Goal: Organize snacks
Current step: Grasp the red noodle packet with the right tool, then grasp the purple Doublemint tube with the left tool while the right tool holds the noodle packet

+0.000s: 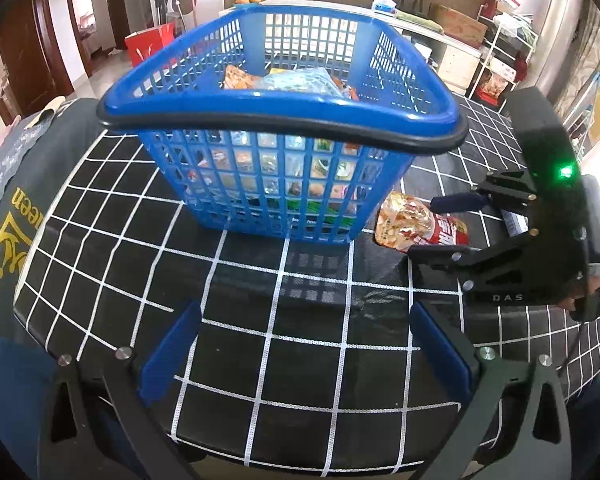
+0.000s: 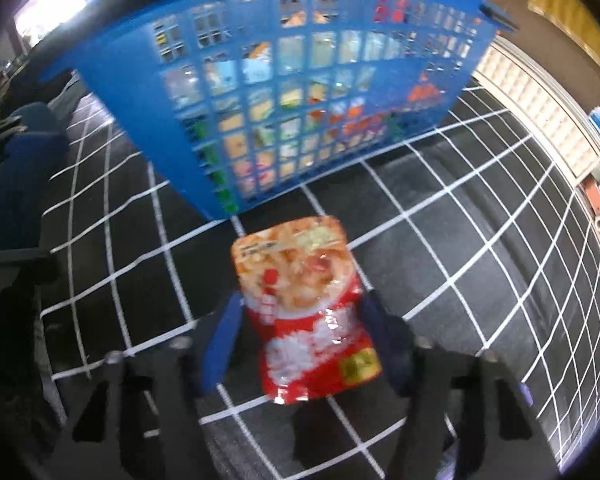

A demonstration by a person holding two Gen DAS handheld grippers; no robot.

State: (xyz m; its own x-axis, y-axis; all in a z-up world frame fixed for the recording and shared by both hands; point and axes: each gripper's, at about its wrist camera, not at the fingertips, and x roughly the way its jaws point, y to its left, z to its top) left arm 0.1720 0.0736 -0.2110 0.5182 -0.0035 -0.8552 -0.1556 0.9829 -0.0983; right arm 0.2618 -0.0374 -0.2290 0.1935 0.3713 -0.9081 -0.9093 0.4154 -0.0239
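Beside the blue basket [image 2: 268, 92], on the grid-patterned desk [image 2: 480, 240], lies a red-and-orange snack pouch [image 2: 308, 312], flat, close to the basket's near wall, though contact there cannot be told. Framed by the right tongs [image 2: 304, 340], blue pads [image 2: 220, 340] standing apart on either side of the pouch's lower half, not yet pressing it as far as the blur allows. Same arrangement from the left wrist camera: right tongs [image 1: 430, 224] reaching in from the side, snack pouch [image 1: 416, 224] between the two fingers.

Left tongs [image 1: 304, 344] held wide apart over bare desk [image 1: 100, 248], gripping nothing, well short of the blue basket [image 1: 280, 120], already part-filled with other packets.

Probably the pick-up of this pouch for the basket. To do it well:

- Lower until both pads bracket the pouch's thicker middle, not just the crimped edge.
- Close gently; crinkly foil likely slips and crushes easily.
- Keep the grip centred so the pouch hangs level rather than swinging.
- Lift high enough to pass the black-rimmed top of the basket before moving across.
- Release over a gap among the packets inside, not on the rim.
- Keep the left tongs ready to steady the basket if nudged.
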